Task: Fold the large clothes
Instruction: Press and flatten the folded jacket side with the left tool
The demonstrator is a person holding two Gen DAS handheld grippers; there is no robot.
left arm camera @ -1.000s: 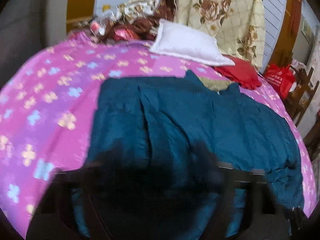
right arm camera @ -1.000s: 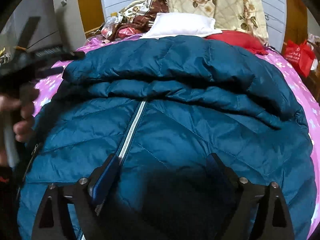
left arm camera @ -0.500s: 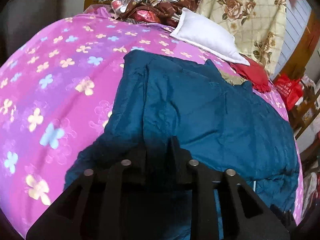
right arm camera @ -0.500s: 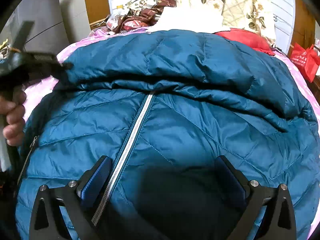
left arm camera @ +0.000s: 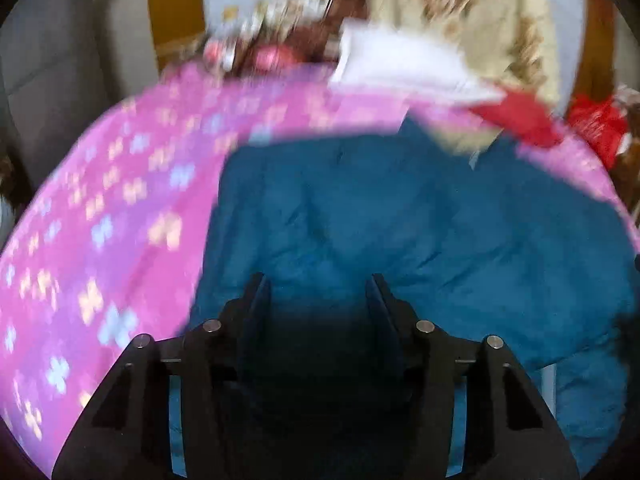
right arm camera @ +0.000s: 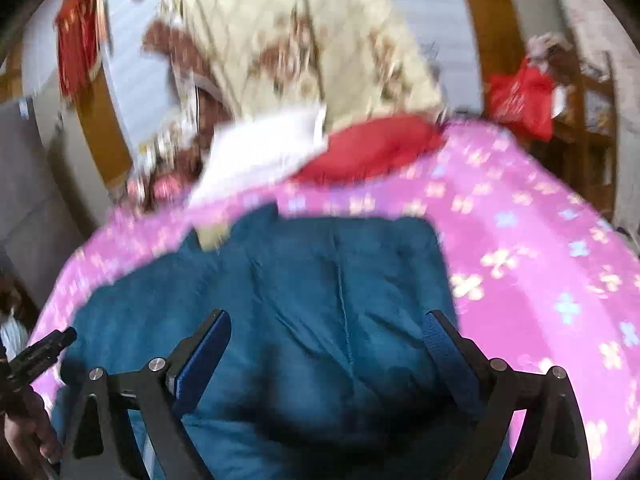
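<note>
Now, left wrist view, blurred: left gripper (left arm camera: 318, 280) hangs over the near part of the teal padded jacket (left arm camera: 420, 220), jaws partway apart and just been opening, nothing pinched between them; jacket lies flat on the pink flowered bedspread (left arm camera: 112, 208), a white pillow (left arm camera: 400, 66) and red cloth (left arm camera: 520, 114) at the bed's far edge. Right wrist view, also blurred: right gripper (right arm camera: 328, 316) spread wide above the jacket's (right arm camera: 320, 280) near end, holding nothing, pink bedspread (right arm camera: 540, 260) bare toward the right edge, a hand (right arm camera: 28, 428) with the other gripper at the lower left.
</note>
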